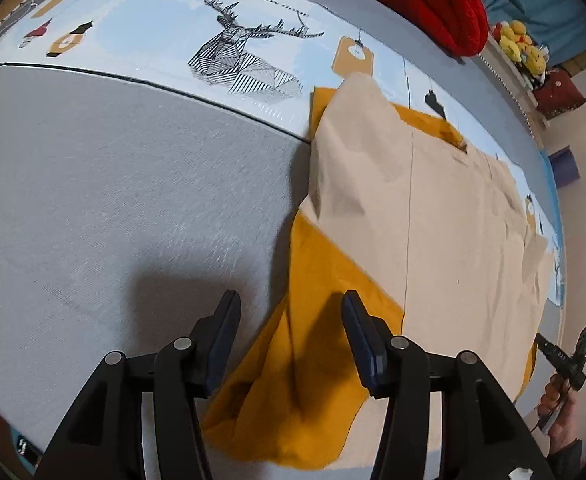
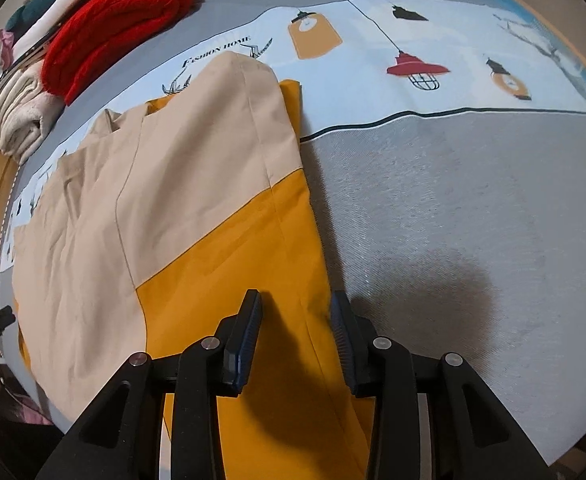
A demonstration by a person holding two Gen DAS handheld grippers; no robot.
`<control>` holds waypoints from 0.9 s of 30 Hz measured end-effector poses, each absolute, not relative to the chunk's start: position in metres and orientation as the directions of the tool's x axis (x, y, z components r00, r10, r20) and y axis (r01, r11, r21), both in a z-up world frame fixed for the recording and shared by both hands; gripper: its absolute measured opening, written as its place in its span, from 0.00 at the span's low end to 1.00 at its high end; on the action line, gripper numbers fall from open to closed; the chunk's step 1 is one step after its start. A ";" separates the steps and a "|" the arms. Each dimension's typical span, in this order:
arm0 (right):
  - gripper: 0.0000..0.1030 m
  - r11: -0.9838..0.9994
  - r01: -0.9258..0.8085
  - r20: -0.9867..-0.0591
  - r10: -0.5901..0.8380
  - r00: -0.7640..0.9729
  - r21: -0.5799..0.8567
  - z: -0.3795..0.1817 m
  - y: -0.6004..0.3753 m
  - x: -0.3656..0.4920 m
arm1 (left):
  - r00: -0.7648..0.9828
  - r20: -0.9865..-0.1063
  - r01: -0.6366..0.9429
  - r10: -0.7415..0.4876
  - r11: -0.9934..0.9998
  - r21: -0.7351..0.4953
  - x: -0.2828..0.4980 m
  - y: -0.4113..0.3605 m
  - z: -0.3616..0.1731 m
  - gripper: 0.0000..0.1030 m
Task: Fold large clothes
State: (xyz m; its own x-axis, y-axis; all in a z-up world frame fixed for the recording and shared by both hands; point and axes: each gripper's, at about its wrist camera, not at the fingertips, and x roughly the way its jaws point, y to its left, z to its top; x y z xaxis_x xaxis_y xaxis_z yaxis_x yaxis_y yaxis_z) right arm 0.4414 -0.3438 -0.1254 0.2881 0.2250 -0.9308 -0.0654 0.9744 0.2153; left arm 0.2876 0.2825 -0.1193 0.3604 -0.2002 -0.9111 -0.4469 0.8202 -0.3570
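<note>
**Clerk:** Grippers first, nearest item. Left gripper (image 1: 291, 312): black arms, dark blue pads, jaws standing partly apart, nothing pinched between them. It hangs over the near mustard corner of the garment (image 1: 413, 220), one finger (image 1: 227, 320) above the grey cloth, the other above the yellow.

**Checker:** And the right one?

**Clerk:** Right gripper (image 2: 295, 316): same make, jaws partly apart too, holding nothing. The garment's (image 2: 197, 208) straight yellow edge runs between its fingers (image 2: 249, 320), with shadow beneath (whether the pads touch the fabric, cannot tell).

**Checker:** Garment entry?

**Clerk:** One large piece, beige upper part and mustard-yellow lower part, lying flat on the table cover (image 2: 453, 220), a beige sleeve folded in over the body. A hand (image 1: 561, 396) gripping the other tool's handle shows at the edge of the left wrist view.

**Checker:** Any writing?

**Clerk:** On the cover's pale printed band (image 2: 373, 68), beyond the grey field: "FASHION HOME" (image 2: 217, 54) in black capitals, legible from the right wrist view; in the left it sits above a line-drawn stag head (image 1: 245, 56) but is too blurred to read. Printed hanging lamps alongside, orange and red (image 2: 415, 70).

**Checker:** Farthest items?

**Clerk:** Red knit (image 2: 121, 20), folded, atop a stack of cream and teal clothes (image 2: 21, 120). Yellow plush toys (image 1: 519, 46) on a far shelf.
</note>
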 end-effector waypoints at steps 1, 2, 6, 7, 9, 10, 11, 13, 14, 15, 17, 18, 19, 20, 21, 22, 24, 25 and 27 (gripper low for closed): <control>0.36 0.974 -0.062 -0.929 0.228 0.291 0.220 -0.126 -0.343 0.443 | 0.374 -0.906 -0.443 -0.200 0.820 -0.364 0.290 0.282 -0.120 0.47; 0.36 0.973 -0.058 -0.927 0.230 0.294 0.223 -0.126 -0.343 0.444 | 0.390 -0.899 -0.437 -0.200 0.819 -0.372 0.294 0.281 -0.119 0.47; 0.36 0.973 -0.060 -0.921 0.229 0.315 0.221 -0.125 -0.338 0.450 | 0.427 -0.881 -0.416 -0.205 0.820 -0.392 0.308 0.275 -0.118 0.47; 0.35 0.975 -0.065 -0.919 0.221 0.326 0.212 -0.124 -0.336 0.451 | 0.433 -0.880 -0.410 -0.197 0.826 -0.386 0.312 0.273 -0.118 0.47; 0.22 0.977 -0.076 -0.917 0.213 0.338 0.199 -0.123 -0.334 0.452 | 0.437 -0.883 -0.408 -0.171 0.837 -0.364 0.318 0.271 -0.118 0.47; 0.19 0.978 -0.080 -0.916 0.207 0.342 0.191 -0.122 -0.334 0.453 | 0.439 -0.884 -0.411 -0.160 0.839 -0.356 0.321 0.271 -0.119 0.47; 0.13 0.979 -0.081 -0.916 0.202 0.348 0.185 -0.121 -0.334 0.454 | 0.441 -0.884 -0.415 -0.154 0.839 -0.353 0.323 0.272 -0.120 0.46; 0.08 0.979 -0.089 -0.909 0.202 0.365 0.181 -0.118 -0.335 0.454 | 0.441 -0.884 -0.417 -0.159 0.835 -0.358 0.327 0.274 -0.123 0.44; 0.06 0.979 -0.095 -0.906 0.205 0.371 0.183 -0.116 -0.335 0.454 | 0.441 -0.884 -0.417 -0.158 0.836 -0.357 0.329 0.275 -0.125 0.41; 0.05 0.977 -0.104 -0.901 0.210 0.380 0.184 -0.113 -0.335 0.454 | 0.443 -0.882 -0.412 -0.159 0.838 -0.358 0.331 0.275 -0.125 0.37; 0.04 0.977 -0.121 -0.891 0.210 0.403 0.176 -0.107 -0.334 0.452 | 0.448 -0.878 -0.387 -0.169 0.848 -0.361 0.334 0.274 -0.125 0.12; 0.04 0.976 -0.124 -0.878 0.214 0.429 0.177 -0.101 -0.334 0.452 | 0.455 -0.875 -0.370 -0.165 0.859 -0.355 0.336 0.273 -0.123 0.07; 0.04 0.975 -0.120 -0.863 0.222 0.454 0.188 -0.095 -0.335 0.452 | 0.474 -0.870 -0.358 -0.139 0.872 -0.334 0.336 0.272 -0.116 0.05; 0.04 0.973 -0.116 -0.850 0.230 0.473 0.199 -0.089 -0.337 0.452 | 0.499 -0.859 -0.345 -0.113 0.883 -0.317 0.336 0.270 -0.108 0.04; 0.03 0.970 -0.112 -0.828 0.242 0.506 0.215 -0.080 -0.339 0.452 | 0.534 -0.841 -0.330 -0.088 0.894 -0.303 0.335 0.267 -0.097 0.04; 0.03 0.968 -0.111 -0.805 0.249 0.538 0.226 -0.072 -0.340 0.452 | 0.568 -0.820 -0.315 -0.068 0.903 -0.292 0.334 0.265 -0.087 0.04; 0.03 0.964 -0.112 -0.763 0.261 0.592 0.243 -0.057 -0.339 0.453 | 0.621 -0.784 -0.296 -0.013 0.922 -0.250 0.335 0.259 -0.071 0.04; 0.03 0.963 -0.109 -0.738 0.260 0.622 0.247 -0.049 -0.338 0.453 | 0.637 -0.771 -0.294 0.014 0.929 -0.226 0.336 0.257 -0.066 0.04; 0.03 0.966 -0.099 -0.704 0.243 0.667 0.240 -0.040 -0.335 0.454 | 0.651 -0.757 -0.305 0.052 0.931 -0.199 0.342 0.257 -0.062 0.04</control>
State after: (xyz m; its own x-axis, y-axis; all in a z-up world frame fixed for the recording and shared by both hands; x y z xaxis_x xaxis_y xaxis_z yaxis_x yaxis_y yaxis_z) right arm 0.4536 -0.3355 -0.0399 0.6672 0.2433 -0.7040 -0.0994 0.9658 0.2396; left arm 0.3418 0.2566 -0.0616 0.6513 0.0522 -0.7570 -0.3054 0.9313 -0.1985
